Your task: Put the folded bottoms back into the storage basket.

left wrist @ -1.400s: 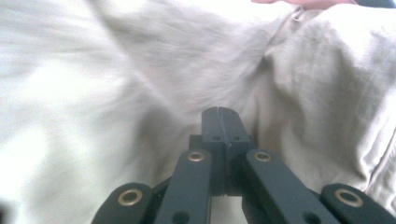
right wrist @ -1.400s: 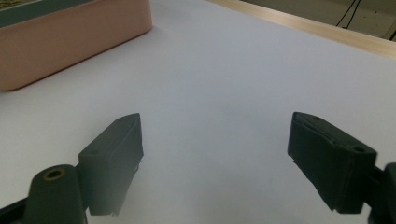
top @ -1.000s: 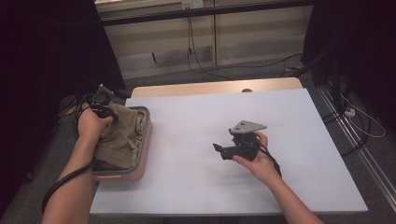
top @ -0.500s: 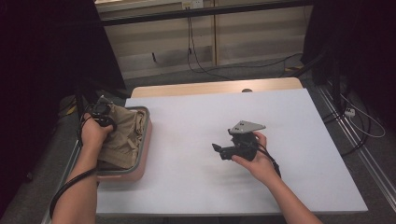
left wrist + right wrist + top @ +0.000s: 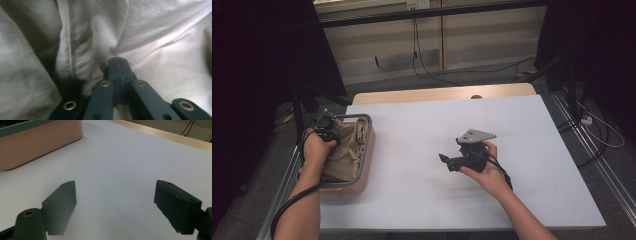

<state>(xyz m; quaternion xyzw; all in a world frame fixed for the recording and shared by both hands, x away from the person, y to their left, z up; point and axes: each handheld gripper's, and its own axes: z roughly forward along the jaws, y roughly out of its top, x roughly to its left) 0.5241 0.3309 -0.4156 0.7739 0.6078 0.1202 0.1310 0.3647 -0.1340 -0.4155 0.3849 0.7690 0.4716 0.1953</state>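
beige cloth (image 5: 344, 150), left claw (image 5: 117, 65) sunk lower

White desk (image 5: 422, 200); pink tub (image 5: 364, 165) holding beige cloth (image 5: 344, 150) at left edge; right hand (image 5: 487, 172) rests mid-desk.

Close-up of the left gripper (image 5: 117, 65) rising from the bottom centre of the frame, its two black jaws pressed together with no gap. Their tips push into crumpled pale beige cloth (image 5: 162, 45), with a stitched seam fold at centre left.
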